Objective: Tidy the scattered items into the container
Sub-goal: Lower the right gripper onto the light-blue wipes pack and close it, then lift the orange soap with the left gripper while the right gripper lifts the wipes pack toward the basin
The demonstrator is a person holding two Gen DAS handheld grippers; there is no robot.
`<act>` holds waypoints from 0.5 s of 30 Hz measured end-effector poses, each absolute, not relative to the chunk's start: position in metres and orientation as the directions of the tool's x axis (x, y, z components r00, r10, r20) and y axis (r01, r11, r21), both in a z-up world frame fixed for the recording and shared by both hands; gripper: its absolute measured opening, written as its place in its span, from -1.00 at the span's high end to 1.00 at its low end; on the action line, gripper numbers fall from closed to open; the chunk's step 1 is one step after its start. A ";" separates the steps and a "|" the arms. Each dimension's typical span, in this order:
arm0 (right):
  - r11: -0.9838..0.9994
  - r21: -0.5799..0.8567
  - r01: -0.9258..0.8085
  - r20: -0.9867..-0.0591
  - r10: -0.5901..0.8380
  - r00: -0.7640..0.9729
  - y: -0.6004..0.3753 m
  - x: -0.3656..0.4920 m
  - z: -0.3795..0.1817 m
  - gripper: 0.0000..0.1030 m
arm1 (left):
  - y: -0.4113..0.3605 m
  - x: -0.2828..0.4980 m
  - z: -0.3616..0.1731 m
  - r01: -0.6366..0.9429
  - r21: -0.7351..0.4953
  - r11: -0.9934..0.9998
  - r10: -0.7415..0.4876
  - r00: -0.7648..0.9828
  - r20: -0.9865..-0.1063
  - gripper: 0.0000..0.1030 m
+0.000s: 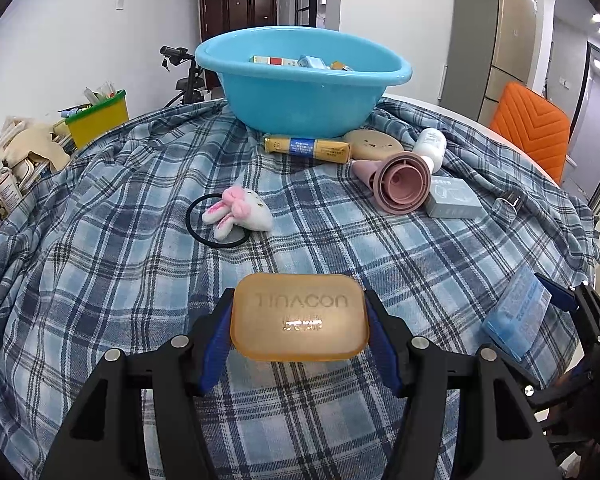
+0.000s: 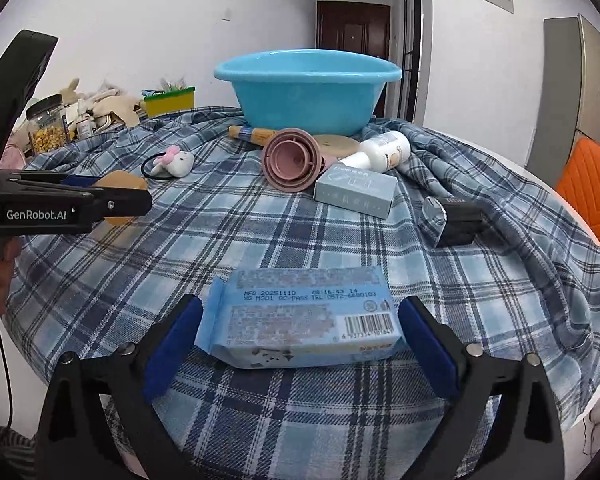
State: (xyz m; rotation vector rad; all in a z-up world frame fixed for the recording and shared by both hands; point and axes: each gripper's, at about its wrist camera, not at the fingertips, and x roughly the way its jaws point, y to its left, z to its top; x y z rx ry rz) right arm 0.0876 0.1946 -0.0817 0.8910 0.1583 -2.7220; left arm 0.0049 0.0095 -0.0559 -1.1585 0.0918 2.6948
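Observation:
My left gripper [image 1: 299,320] is shut on an amber soap bar [image 1: 300,316] and holds it above the plaid cloth; the bar also shows in the right wrist view [image 2: 120,196]. My right gripper [image 2: 300,320] has its pads beside a blue wet-wipes pack [image 2: 300,316], which also shows in the left wrist view [image 1: 516,312]; contact is unclear. The blue basin [image 1: 300,80] stands at the back, also in the right wrist view [image 2: 306,88], with several small items inside.
On the cloth lie a bunny hair tie [image 1: 236,212], a yellow tube [image 1: 306,148], a pink cup [image 1: 404,178], a round tan disc [image 1: 374,144], a white bottle [image 1: 430,146], a grey box [image 1: 452,198] and a black charger [image 2: 456,220]. A yellow bin [image 1: 98,120] stands at left, an orange chair [image 1: 532,128] at right.

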 end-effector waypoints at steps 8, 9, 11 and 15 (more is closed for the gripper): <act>-0.959 0.016 0.284 -0.569 -0.242 -0.786 0.200 0.089 -0.075 -0.36 | 0.010 0.005 -0.053 -0.218 -0.025 -0.976 0.169 -0.672 -0.721 -0.23; -0.959 0.014 0.285 -0.560 -0.243 -0.792 0.200 0.090 -0.073 -0.36 | 0.010 0.005 -0.053 -0.218 -0.024 -0.976 0.168 -0.672 -0.721 -0.23; -0.958 0.007 0.287 -0.551 -0.243 -0.798 0.200 0.091 -0.070 -0.36 | 0.010 0.004 -0.052 -0.216 -0.024 -0.976 0.167 -0.673 -0.720 -0.23; -0.959 -0.011 0.283 -0.537 -0.233 -0.811 0.197 0.093 -0.063 -0.36 | 0.010 0.005 -0.051 -0.211 -0.030 -0.977 0.169 -0.679 -0.715 -0.23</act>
